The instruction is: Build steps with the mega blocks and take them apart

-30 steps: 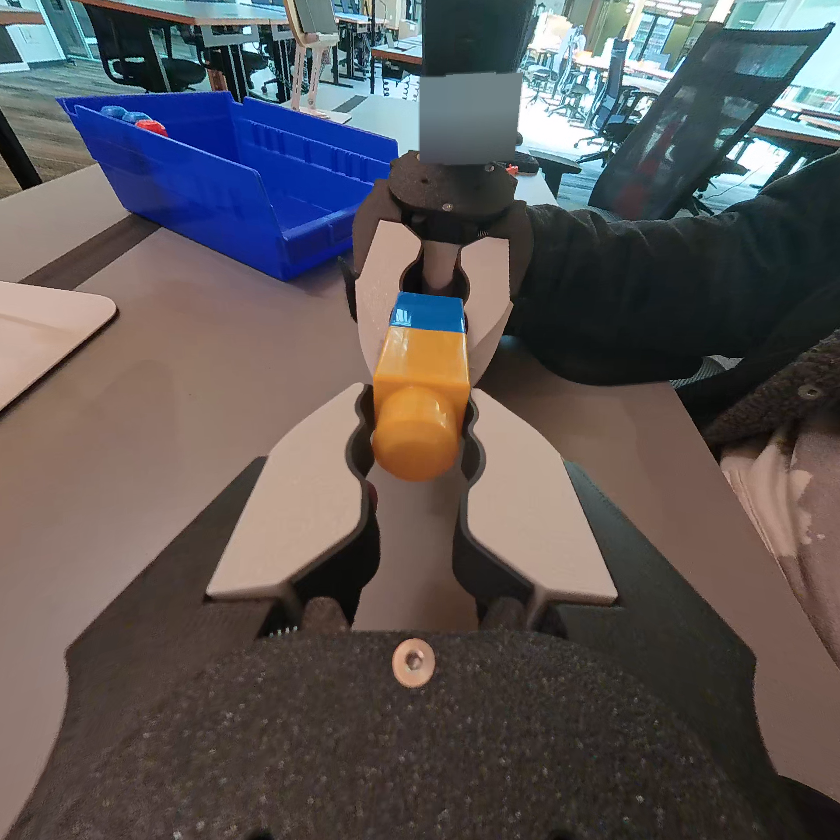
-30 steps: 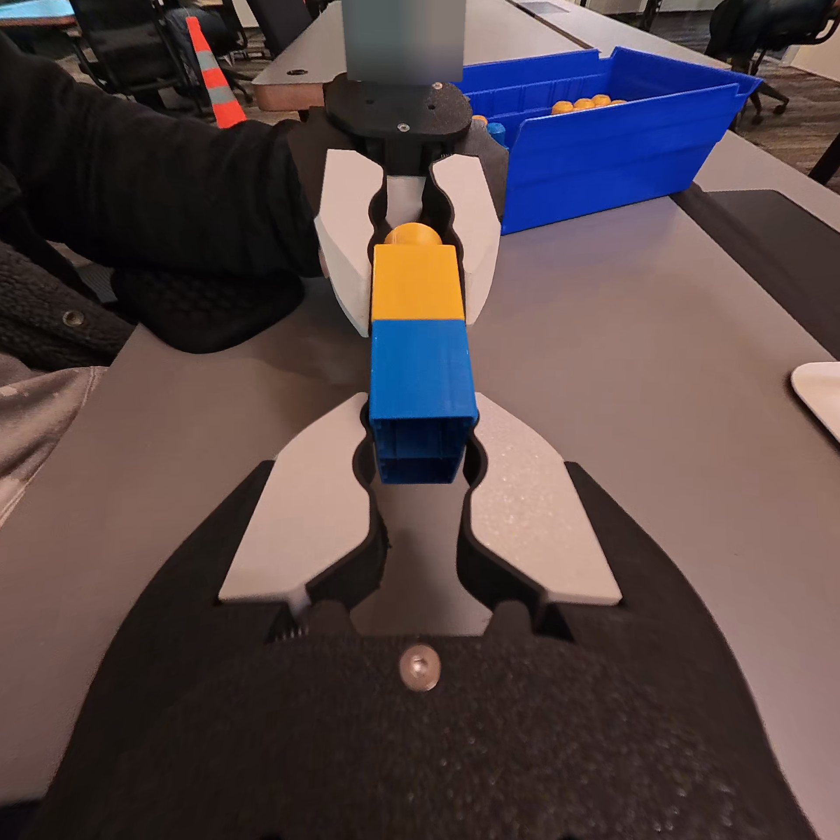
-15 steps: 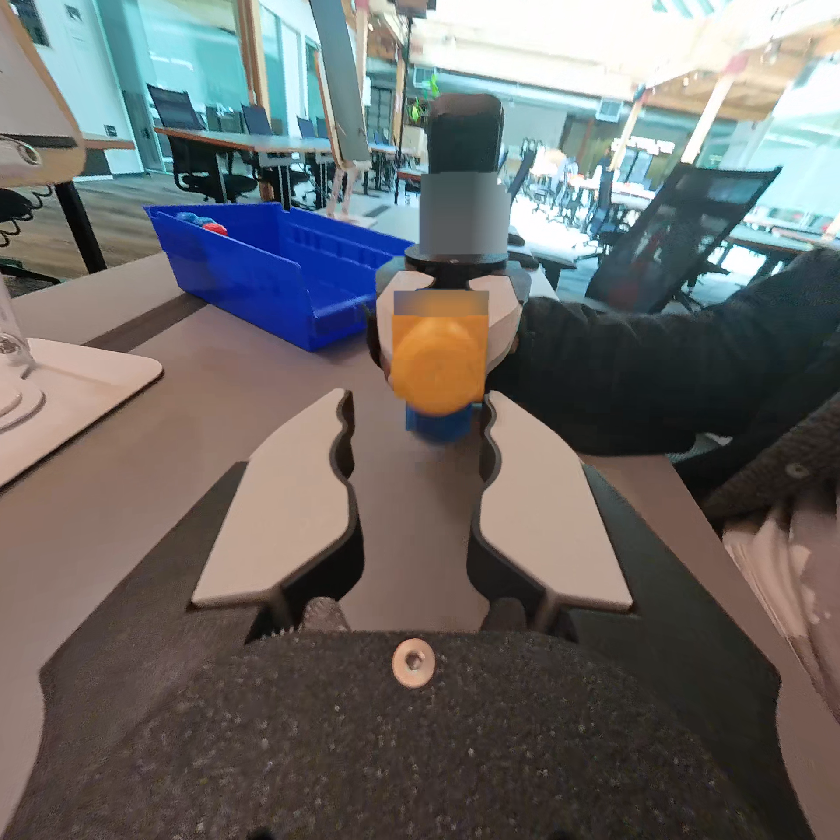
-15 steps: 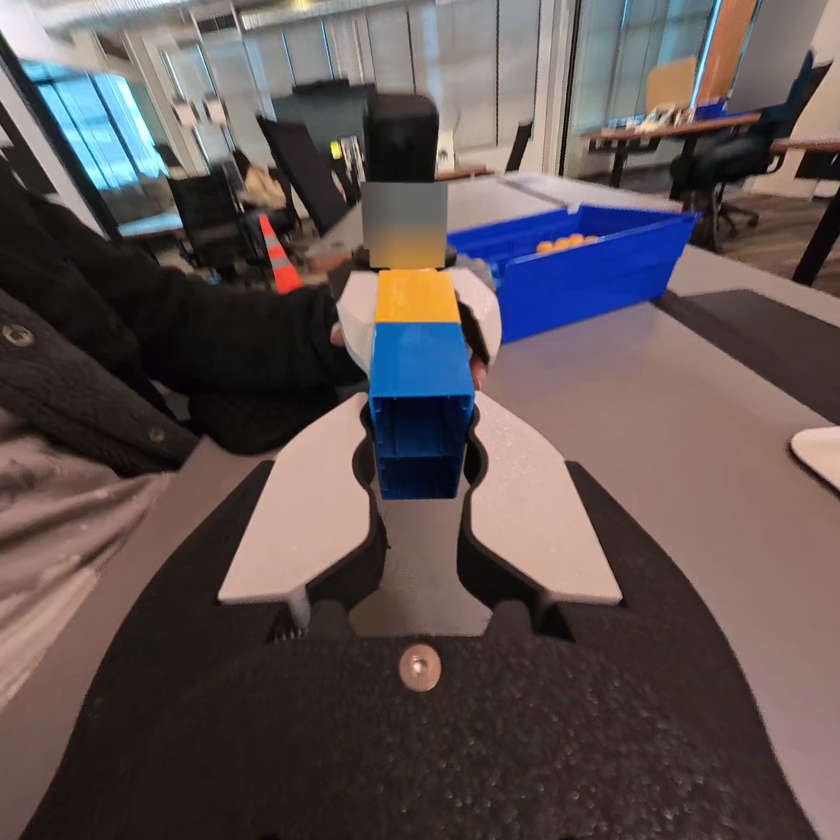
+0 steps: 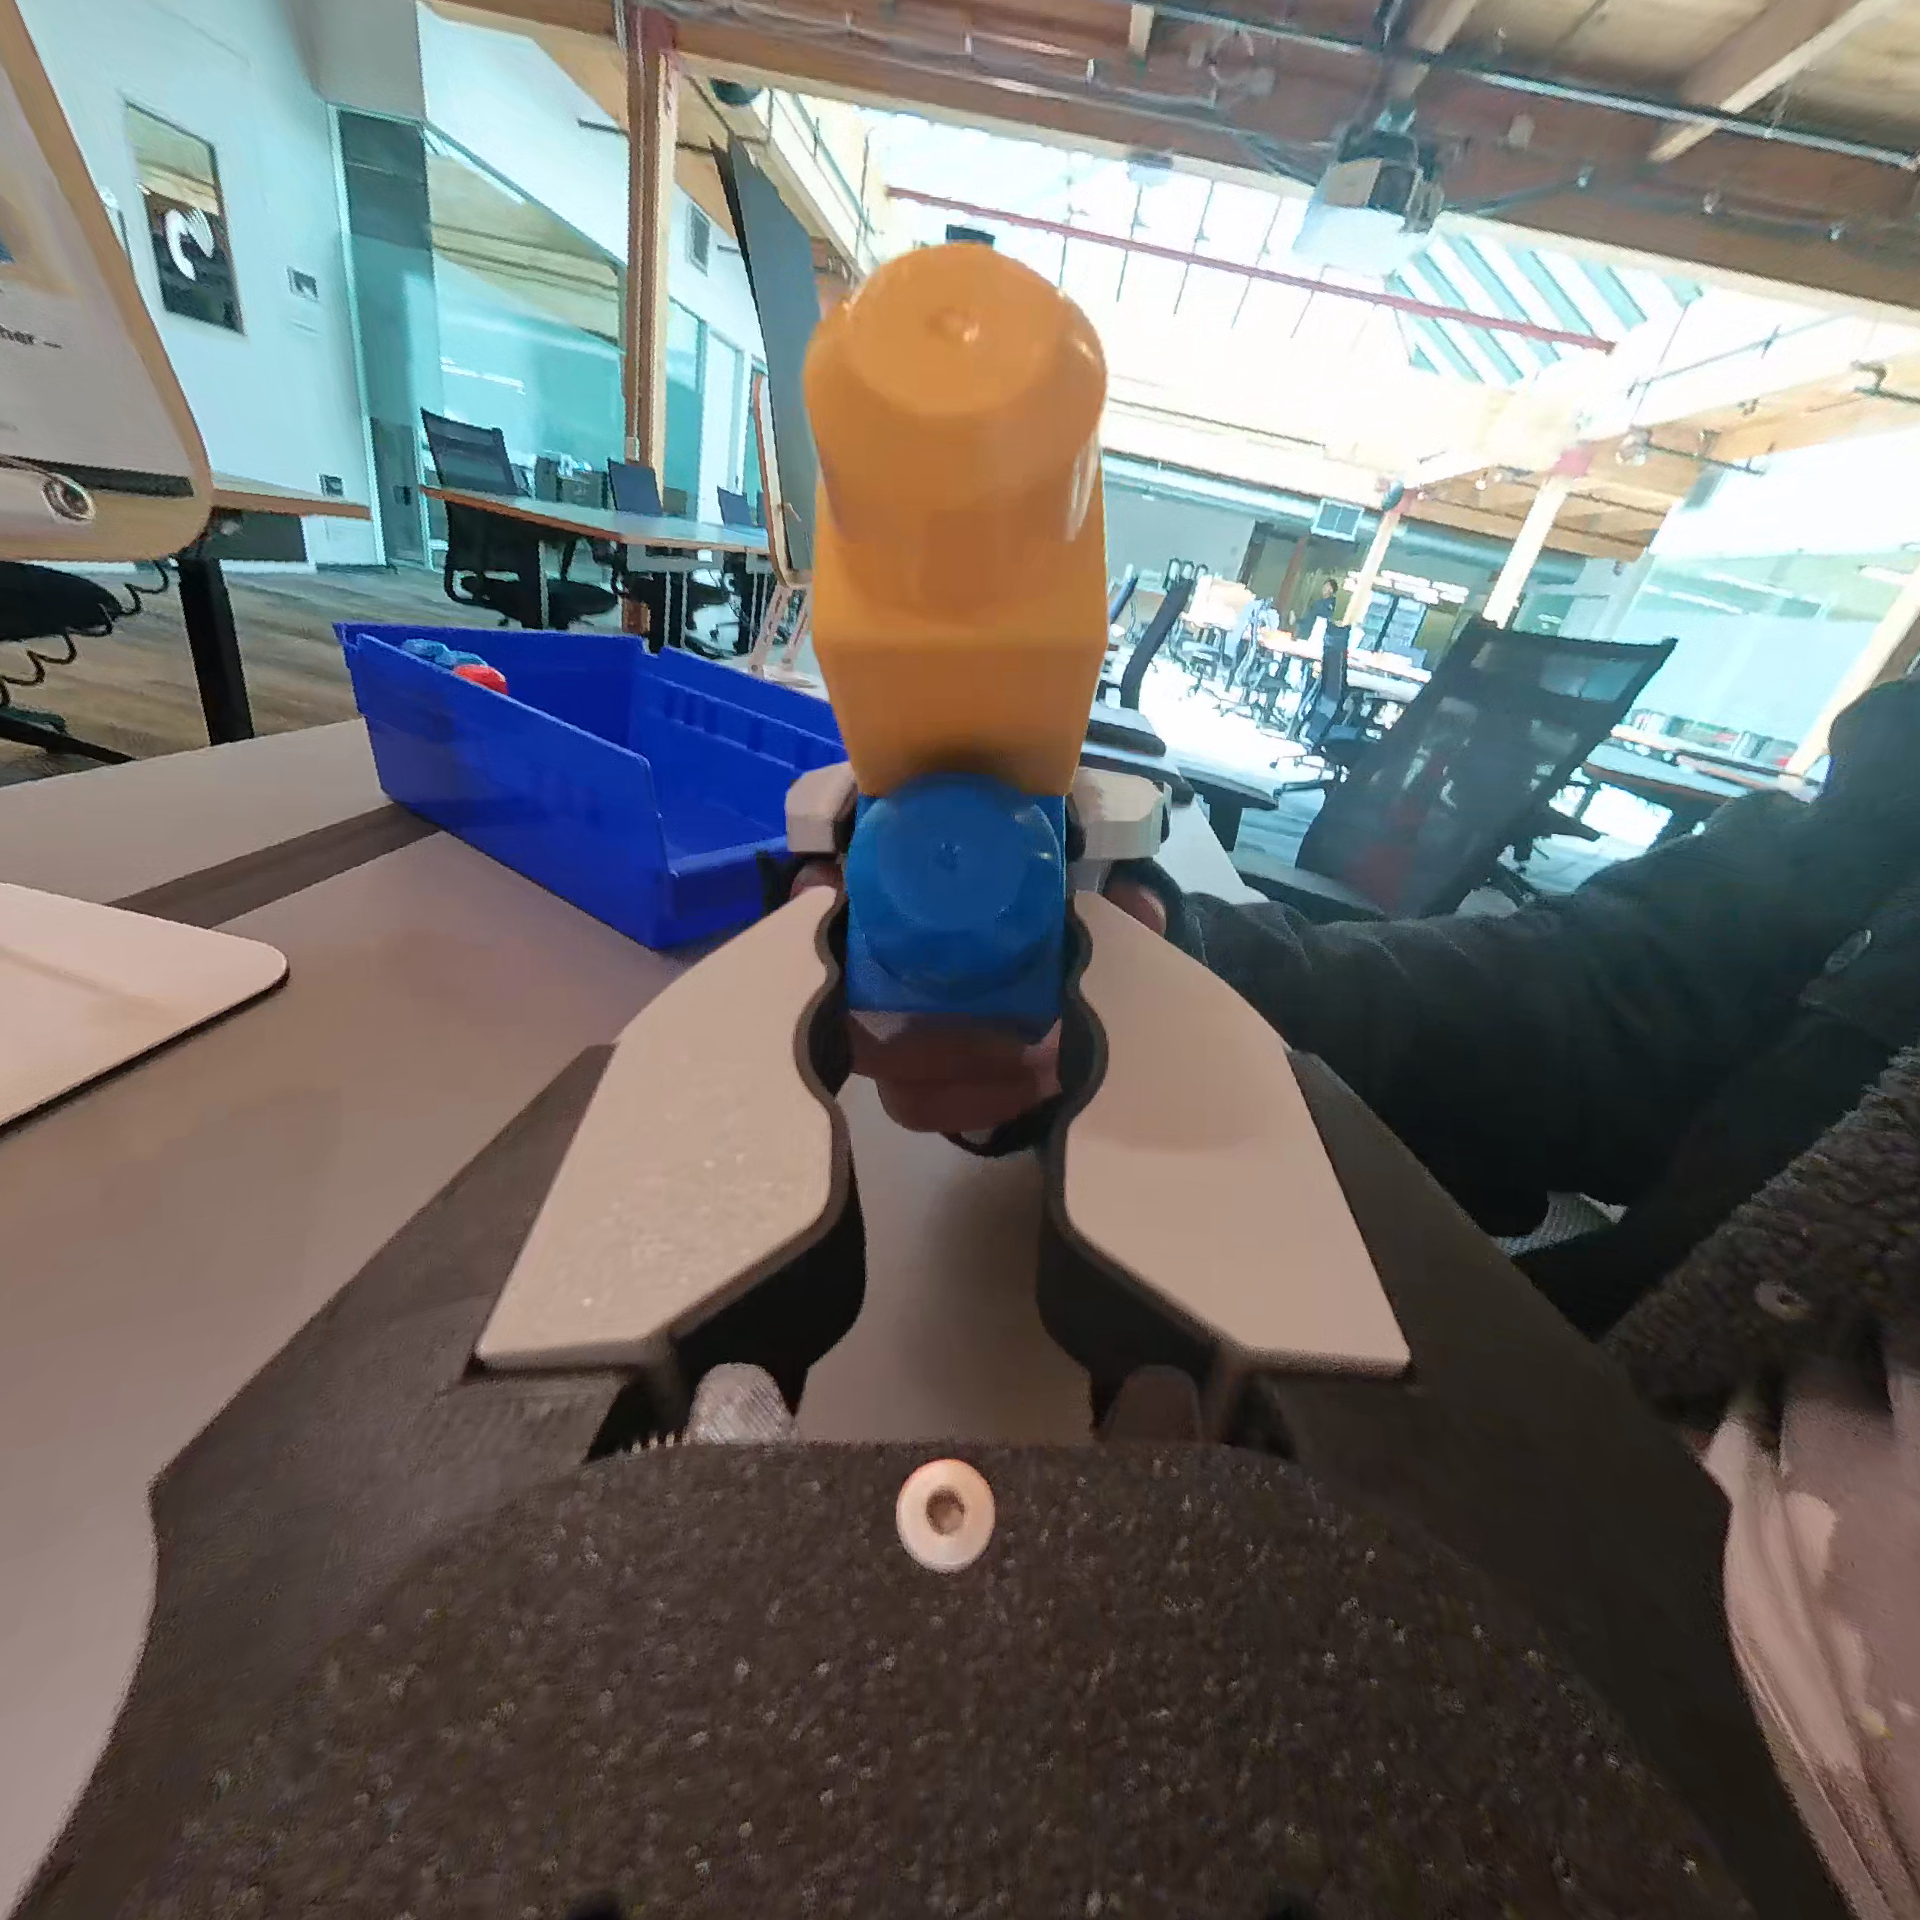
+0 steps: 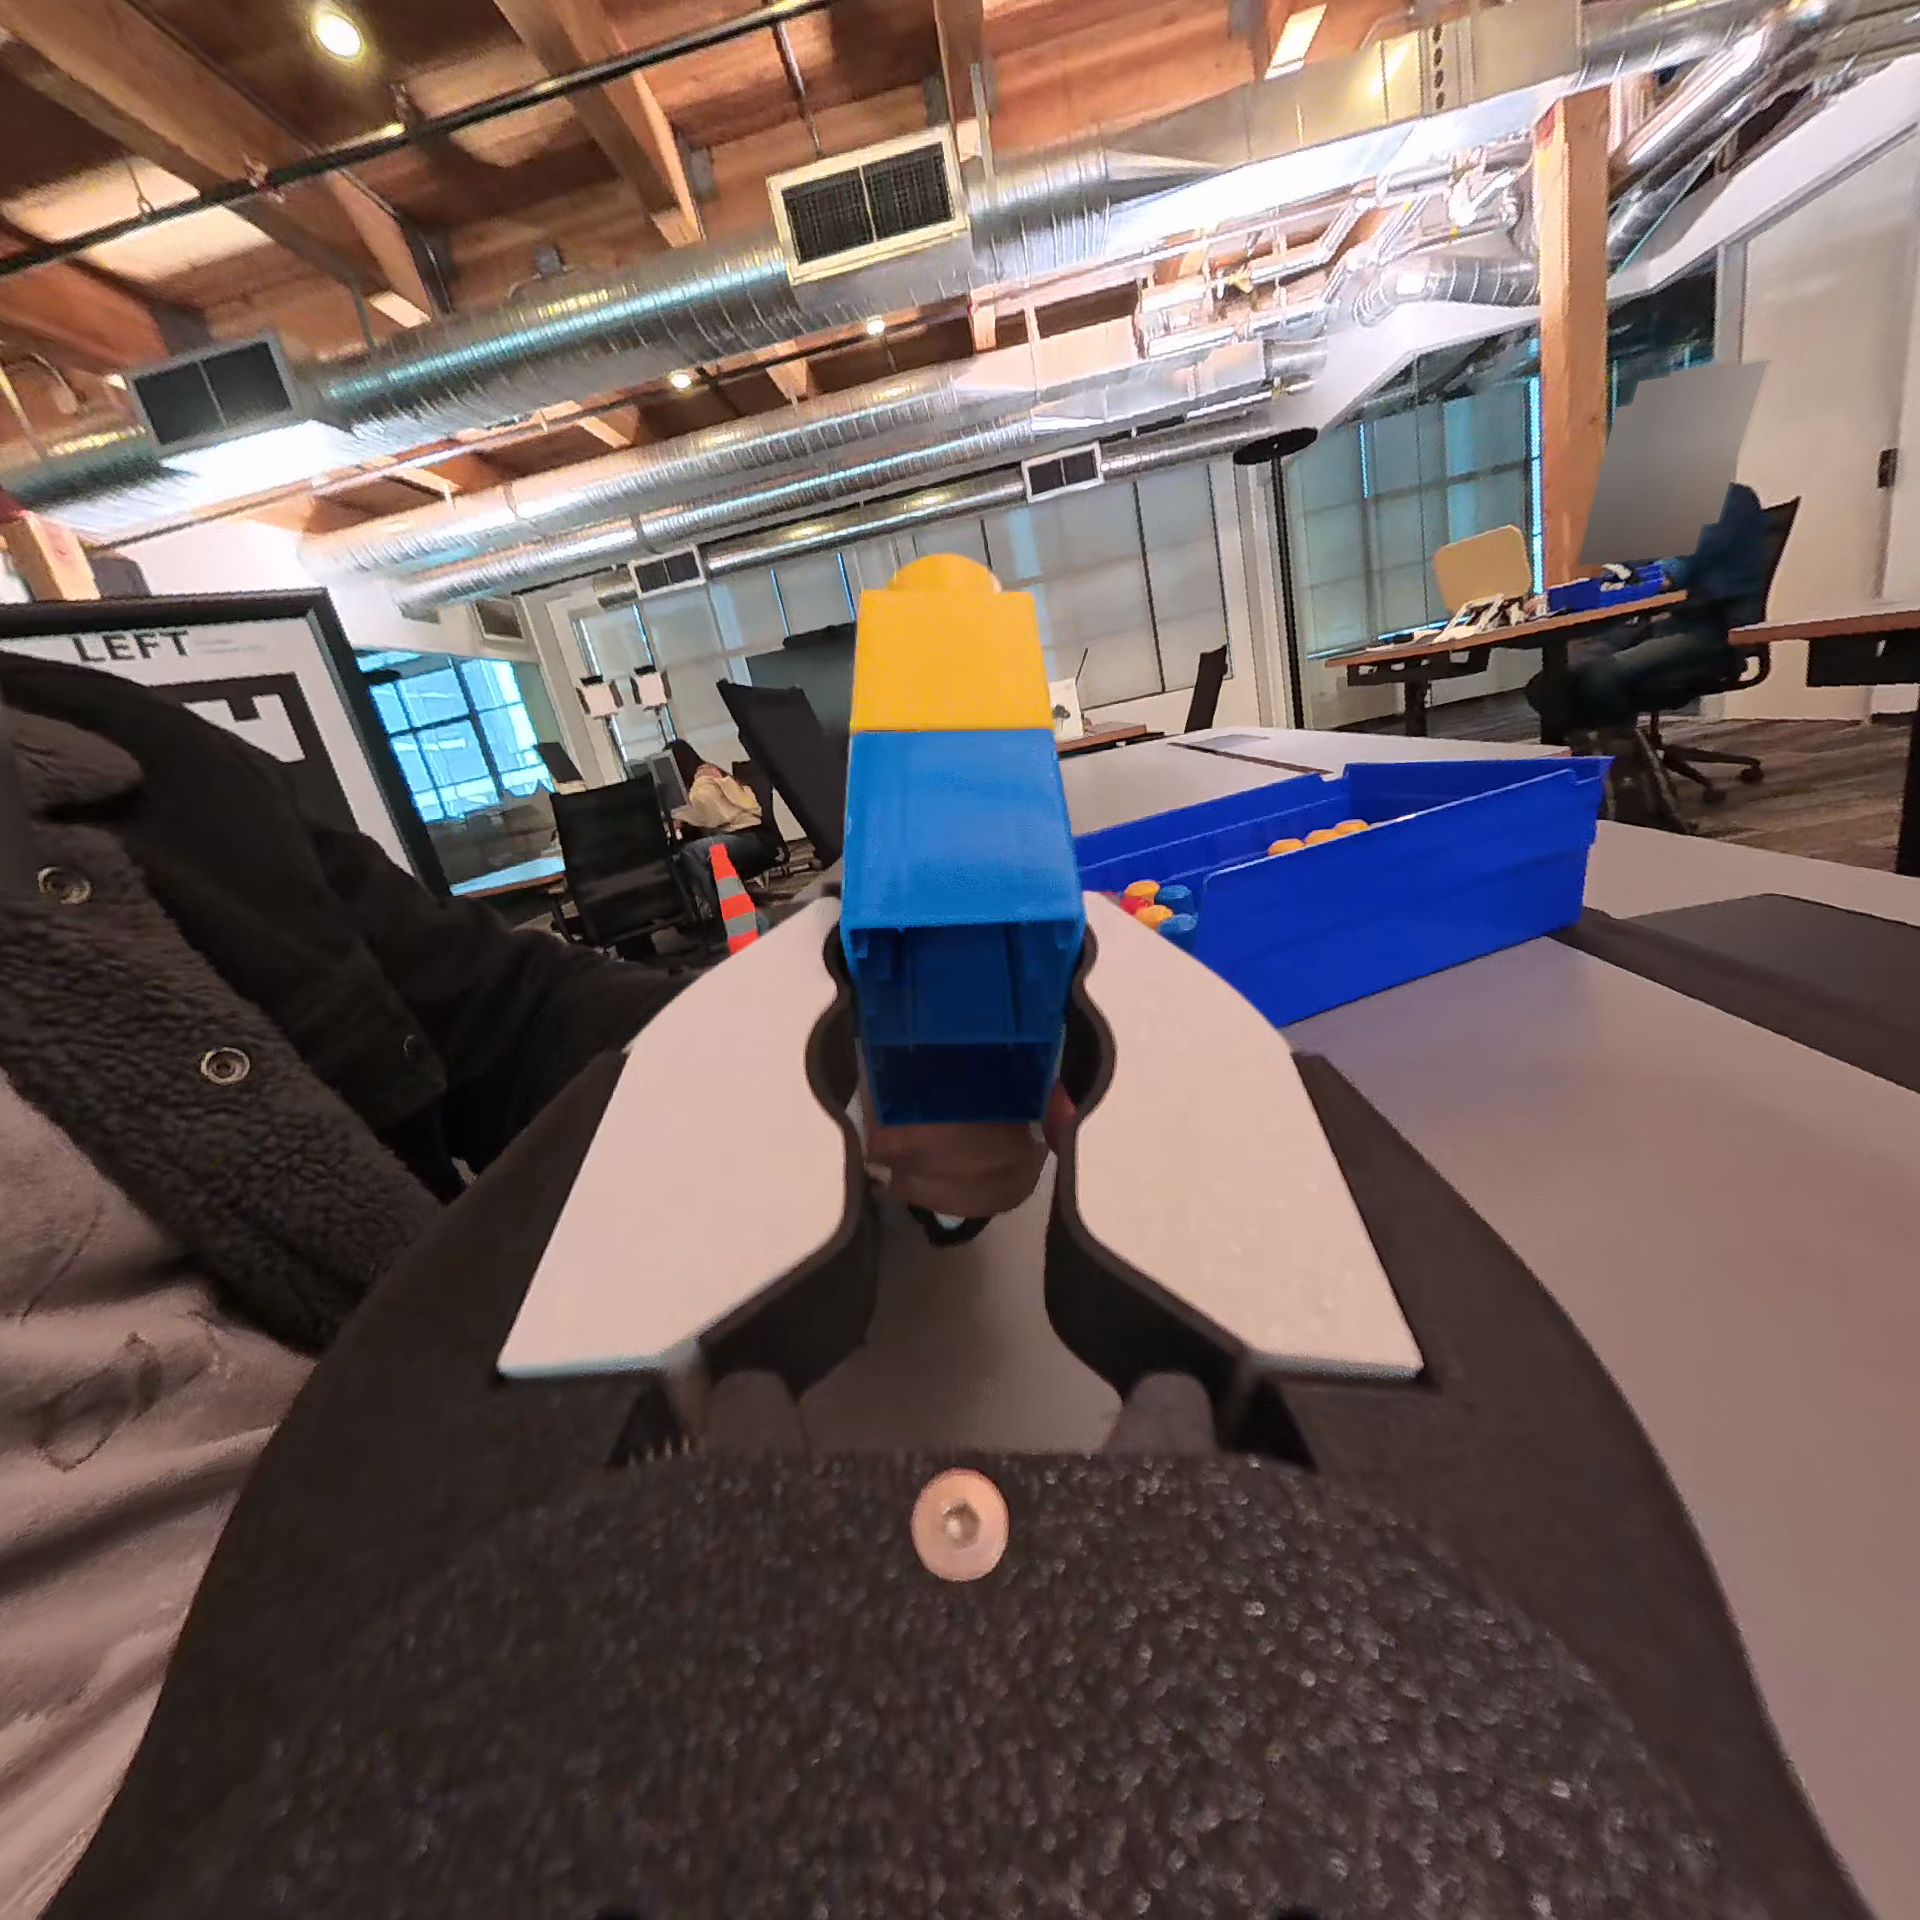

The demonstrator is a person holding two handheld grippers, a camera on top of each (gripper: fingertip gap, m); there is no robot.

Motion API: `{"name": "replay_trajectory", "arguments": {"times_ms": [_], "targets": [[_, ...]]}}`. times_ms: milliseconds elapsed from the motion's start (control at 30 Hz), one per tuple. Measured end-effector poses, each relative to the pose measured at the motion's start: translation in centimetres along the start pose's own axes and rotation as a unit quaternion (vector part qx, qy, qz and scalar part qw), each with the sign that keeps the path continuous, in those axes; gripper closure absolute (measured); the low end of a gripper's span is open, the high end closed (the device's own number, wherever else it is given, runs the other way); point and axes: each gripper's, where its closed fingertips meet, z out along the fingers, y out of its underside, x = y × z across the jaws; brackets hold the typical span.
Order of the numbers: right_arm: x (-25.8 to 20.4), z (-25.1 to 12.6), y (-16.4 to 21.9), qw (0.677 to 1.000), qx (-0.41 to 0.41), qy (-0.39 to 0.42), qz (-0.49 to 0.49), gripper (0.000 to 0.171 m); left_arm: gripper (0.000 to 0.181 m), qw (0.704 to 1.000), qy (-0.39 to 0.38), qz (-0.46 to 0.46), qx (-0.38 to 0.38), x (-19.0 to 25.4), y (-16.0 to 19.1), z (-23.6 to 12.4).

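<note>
Both wrist cameras sit just behind their fingers, tilted slightly upward, facing each other closely; both show the stacked blue-and-yellow plastic blocks [image 5: 954,748] [image 6: 951,821].

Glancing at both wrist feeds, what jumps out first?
An orange block looms mid-frame in the left wrist view, stud toward the camera, above a blue block between the fingers of the left gripper. In the right wrist view the right gripper clamps the blue block's hollow end, with a blue bin behind on the right.

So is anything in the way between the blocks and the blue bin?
Nothing I can see. The right gripper holds the blue block, yellow block above it, and the blue bin sits open just beyond it.
</note>
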Motion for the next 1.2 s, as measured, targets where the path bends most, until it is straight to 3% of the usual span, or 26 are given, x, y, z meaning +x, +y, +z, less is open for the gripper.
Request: {"name": "replay_trajectory", "arguments": {"times_ms": [133,300,567,733,900,1133,1200], "targets": [[0.1,-0.3,2.3,0.994,-0.107,0.005,-0.033,0.135,0.144,0.996,0.014,0.028,-0.081,-0.1,1.5,-0.7],[1.0,-2.2,8.2,0.952,-0.298,0.026,-0.072,0.134,0.144,0.963,0.018,0.083,-0.255,-0.8,6.9,-2.4],[1.3,-4.6,11.1,0.908,-0.41,0.03,-0.078,0.141,0.144,0.938,0.009,0.103,-0.332,-1.1,9.0,-3.1],[1.8,-5.5,8.0,0.919,-0.379,0.065,-0.084,0.13,0.144,0.916,-0.016,0.11,-0.387,-1.9,10.3,-3.8],[0.2,-3.4,4.9,0.931,-0.331,0.062,-0.142,0.126,0.144,0.899,-0.044,0.111,-0.422,-2.2,11.0,-3.8],[-0.3,-2.0,6.0,0.921,-0.349,0.055,-0.163,0.128,0.144,0.872,-0.061,0.137,-0.466,-2.3,12.0,-3.9],[-0.1,-2.1,6.7,0.917,-0.359,0.053,-0.167,0.143,0.144,0.868,-0.06,0.141,-0.472,-2.3,12.2,-4.0]]}}
